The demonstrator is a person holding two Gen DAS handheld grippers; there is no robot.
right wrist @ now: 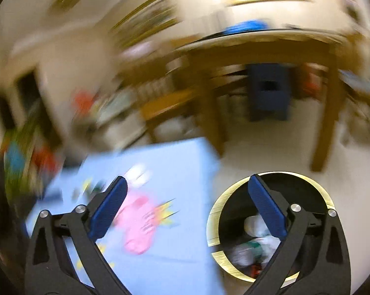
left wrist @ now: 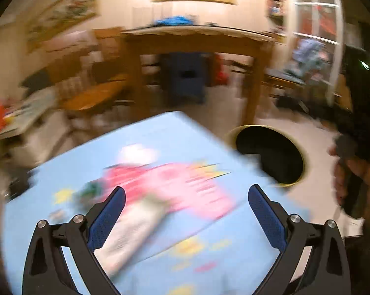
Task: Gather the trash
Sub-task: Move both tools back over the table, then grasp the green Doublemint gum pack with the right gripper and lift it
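Note:
Both views are smeared by motion. On the light blue table [left wrist: 160, 132] lies a pink and white wrapper [left wrist: 199, 184], with a small white scrap [left wrist: 135, 153] beyond it. My left gripper [left wrist: 187, 188] hovers over the wrapper, open, with nothing between its blue pads. A black round bin [left wrist: 271, 157] with a gold rim stands on the floor past the table's right corner. In the right wrist view, my right gripper [right wrist: 187, 177] is open and empty between the table [right wrist: 175, 157] and the bin [right wrist: 213, 221]. Crumpled trash [right wrist: 249, 250] lies in the bin. The pink wrapper [right wrist: 138, 223] is near the left finger.
A hand holding the other gripper [left wrist: 352, 167] shows at the right edge of the left wrist view. Behind stand a wooden table [left wrist: 192, 39], a dark blue stool [left wrist: 185, 76] under it, a wooden chair [left wrist: 94, 95] and cluttered shelves on the left. Pale floor surrounds the bin.

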